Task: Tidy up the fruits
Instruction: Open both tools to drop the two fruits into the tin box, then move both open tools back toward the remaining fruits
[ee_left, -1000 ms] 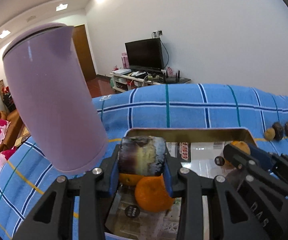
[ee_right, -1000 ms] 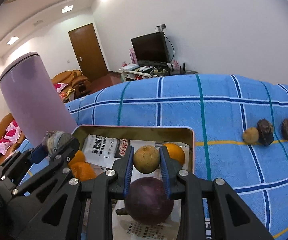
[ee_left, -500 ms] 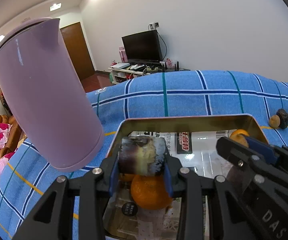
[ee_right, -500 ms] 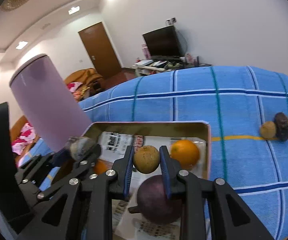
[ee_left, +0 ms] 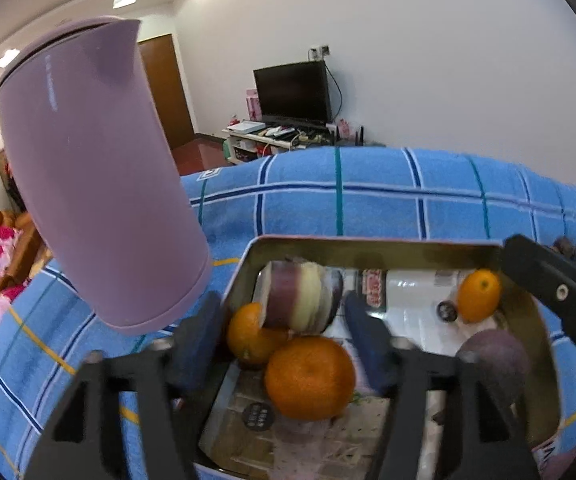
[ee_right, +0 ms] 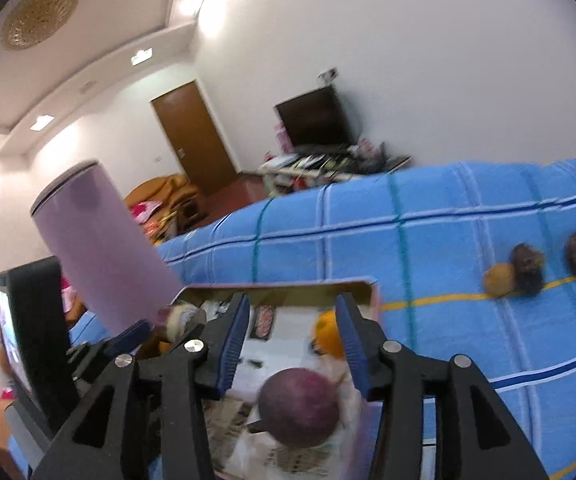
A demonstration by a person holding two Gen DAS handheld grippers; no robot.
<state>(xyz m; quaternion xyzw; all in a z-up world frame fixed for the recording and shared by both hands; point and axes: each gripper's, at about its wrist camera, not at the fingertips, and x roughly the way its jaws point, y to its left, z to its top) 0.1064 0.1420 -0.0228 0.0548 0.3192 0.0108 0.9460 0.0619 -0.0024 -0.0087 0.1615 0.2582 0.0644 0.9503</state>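
Observation:
A gold metal tray (ee_left: pixel 372 242) lined with printed paper sits on the blue plaid cloth. My left gripper (ee_left: pixel 280 320) is open over its left end. A purple and cream cut fruit (ee_left: pixel 300 296) sits between its fingers, resting on two oranges (ee_left: pixel 308 376). A small orange (ee_left: pixel 478 294) and a dark purple round fruit (ee_left: pixel 492 354) lie at the tray's right. My right gripper (ee_right: pixel 290 336) is open and empty above the tray (ee_right: pixel 362 288), over the purple fruit (ee_right: pixel 300 404). The tan fruit it held is not in view.
A tall lilac jug (ee_left: pixel 96 172) stands just left of the tray, also in the right wrist view (ee_right: pixel 100 248). Several small brown and dark fruits (ee_right: pixel 516 270) lie in a row on the cloth (ee_right: pixel 448 240) to the right. The left gripper (ee_right: pixel 128 340) shows at lower left.
Both grippers have opened. The left one let go of the cut fruit, now on the oranges. The right one let go of the tan fruit and tilted upward.

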